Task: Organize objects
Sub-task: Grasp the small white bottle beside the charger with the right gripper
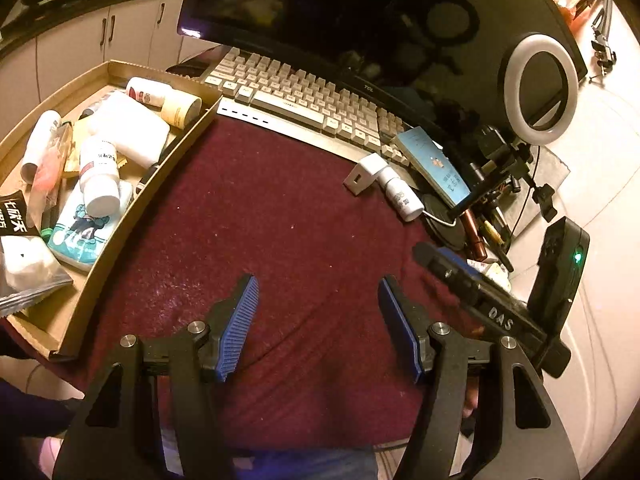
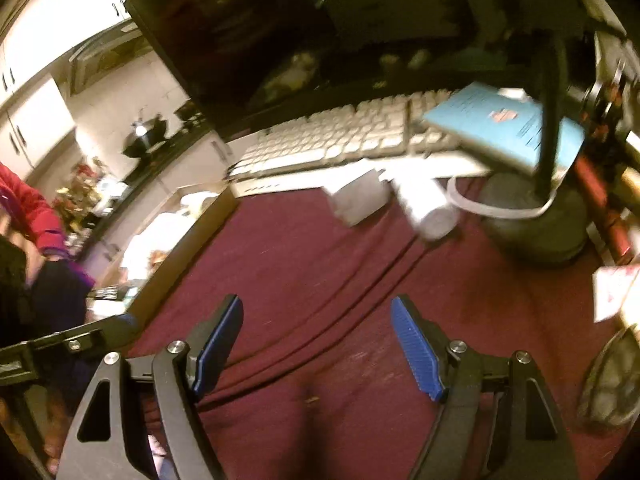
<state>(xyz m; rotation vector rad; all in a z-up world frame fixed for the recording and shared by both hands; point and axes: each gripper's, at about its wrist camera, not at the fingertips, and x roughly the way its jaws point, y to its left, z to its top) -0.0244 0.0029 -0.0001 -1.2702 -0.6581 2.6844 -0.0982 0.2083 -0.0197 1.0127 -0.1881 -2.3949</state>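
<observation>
My left gripper hangs open over the maroon cloth, with nothing between its blue pads. My right gripper is open too and holds nothing. Ahead of both, near the keyboard, lie a white bottle on its side and a white block touching it. A light blue booklet leans on the keyboard's right end. On the left, a cardboard tray holds several bottles, a tissue pack and packets. The right-hand tool's black body shows in the left wrist view.
A pale keyboard and dark monitor close off the back. A ring light on a round base stands at right among pens and clutter. A person's red sleeve shows at far left.
</observation>
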